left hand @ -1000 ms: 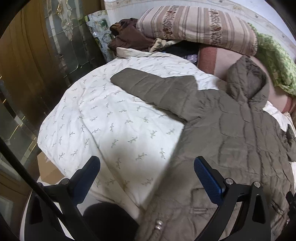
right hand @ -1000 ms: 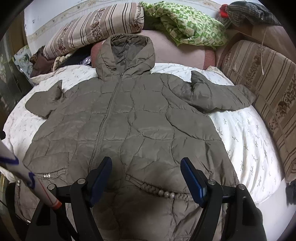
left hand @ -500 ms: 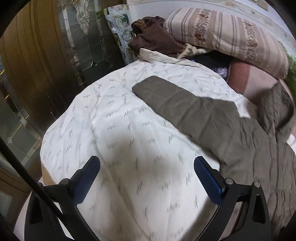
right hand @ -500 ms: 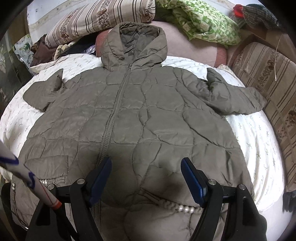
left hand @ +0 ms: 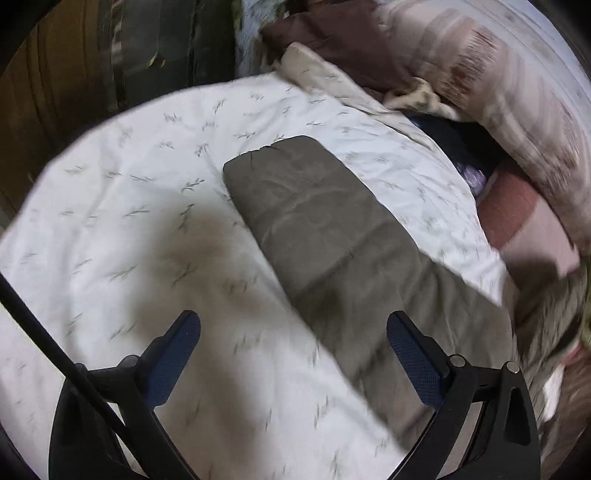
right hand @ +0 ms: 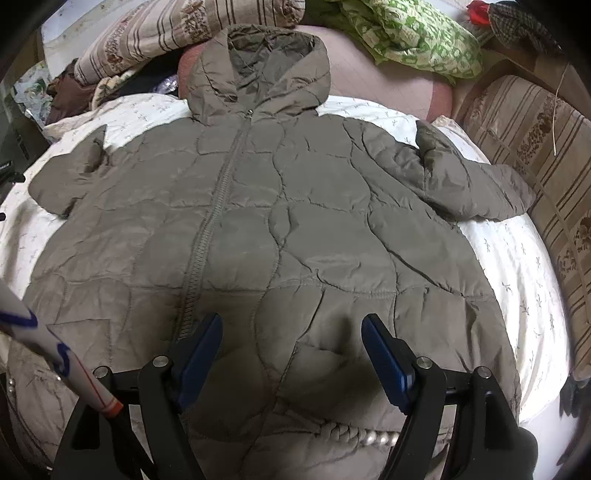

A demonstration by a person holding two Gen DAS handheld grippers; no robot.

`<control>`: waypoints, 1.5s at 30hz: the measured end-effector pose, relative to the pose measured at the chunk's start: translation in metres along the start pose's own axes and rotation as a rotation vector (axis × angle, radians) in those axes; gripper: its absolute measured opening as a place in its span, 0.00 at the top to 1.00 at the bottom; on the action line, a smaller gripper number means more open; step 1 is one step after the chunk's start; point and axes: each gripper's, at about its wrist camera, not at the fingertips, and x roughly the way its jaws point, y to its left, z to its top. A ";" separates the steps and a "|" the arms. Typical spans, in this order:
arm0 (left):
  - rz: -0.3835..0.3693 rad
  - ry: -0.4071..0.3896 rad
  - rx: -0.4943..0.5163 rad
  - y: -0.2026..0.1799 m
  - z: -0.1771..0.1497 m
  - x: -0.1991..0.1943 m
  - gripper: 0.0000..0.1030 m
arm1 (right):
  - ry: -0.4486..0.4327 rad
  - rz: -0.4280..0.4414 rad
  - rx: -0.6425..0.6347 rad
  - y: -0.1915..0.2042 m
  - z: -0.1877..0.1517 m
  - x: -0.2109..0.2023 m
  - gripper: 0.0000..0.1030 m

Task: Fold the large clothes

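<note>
An olive quilted hooded jacket (right hand: 295,229) lies spread front-up on the white leaf-print bed sheet (right hand: 517,266), zipper closed, hood toward the pillows, both sleeves out to the sides. My right gripper (right hand: 291,332) hovers open over the jacket's lower front, nothing between its fingers. In the left wrist view the jacket's left sleeve (left hand: 332,240) stretches diagonally across the sheet (left hand: 129,221). My left gripper (left hand: 291,332) is open above the sleeve's upper part, its right finger over the cloth, its left one over bare sheet. That view is motion-blurred.
Striped pillows (right hand: 166,33), a green patterned blanket (right hand: 413,40), a pinkish cushion (right hand: 388,88) and brown clothes (left hand: 332,37) pile up at the head of the bed. A striped cushion (right hand: 535,166) lines the right side. A wooden and glass door (left hand: 110,55) stands left of the bed.
My left gripper has swept leftward from the jacket's hem to the left sleeve and rolled. My right gripper has crept forward and lower over the jacket front. Both stayed open.
</note>
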 end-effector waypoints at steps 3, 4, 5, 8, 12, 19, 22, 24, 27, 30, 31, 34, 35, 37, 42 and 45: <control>-0.053 0.044 -0.086 0.013 0.021 0.031 0.15 | 0.020 -0.012 0.002 0.000 0.002 0.010 0.20; -0.073 0.063 -0.108 0.017 0.026 0.042 0.21 | 0.024 -0.018 0.004 0.000 0.003 0.014 0.20; -0.090 0.078 -0.124 0.019 0.030 0.050 0.24 | 0.025 -0.020 0.005 0.000 0.003 0.016 0.20; -0.132 0.083 -0.156 0.022 0.039 0.064 0.30 | 0.025 -0.027 0.007 0.001 0.007 0.021 0.20; -0.136 0.077 -0.188 0.020 0.051 0.073 0.31 | 0.019 -0.037 -0.007 0.004 0.010 0.026 0.19; -0.090 0.053 -0.113 -0.003 0.059 0.039 0.91 | -0.006 -0.031 -0.008 0.003 0.012 0.020 0.19; -0.135 0.008 -0.034 -0.035 0.050 -0.010 0.91 | -0.043 -0.013 0.000 -0.002 0.014 0.008 0.19; -0.187 -0.016 0.021 -0.062 0.041 -0.042 0.92 | -0.066 0.000 0.010 -0.007 0.014 0.001 0.19; -0.260 -0.035 0.103 -0.104 0.021 -0.082 0.92 | -0.096 0.016 0.035 -0.017 0.013 -0.010 0.19; -0.359 -0.037 0.212 -0.161 -0.015 -0.119 0.92 | -0.115 0.032 0.074 -0.031 0.007 -0.020 0.19; -0.391 -0.029 0.242 -0.177 -0.028 -0.126 0.92 | -0.119 0.038 0.087 -0.035 0.004 -0.023 0.19; -0.475 0.017 0.328 -0.228 -0.073 -0.132 0.92 | -0.132 0.046 0.131 -0.053 -0.005 -0.034 0.19; -0.499 0.044 0.350 -0.243 -0.090 -0.130 0.92 | -0.136 0.046 0.139 -0.056 -0.008 -0.036 0.19; -0.537 0.099 0.384 -0.266 -0.123 -0.124 0.92 | -0.146 0.046 0.165 -0.070 -0.012 -0.042 0.19; -0.505 0.206 0.490 -0.327 -0.220 -0.086 0.89 | -0.153 0.053 0.230 -0.099 -0.021 -0.047 0.19; -0.450 0.276 0.541 -0.347 -0.264 -0.064 0.78 | -0.147 0.058 0.266 -0.115 -0.025 -0.047 0.19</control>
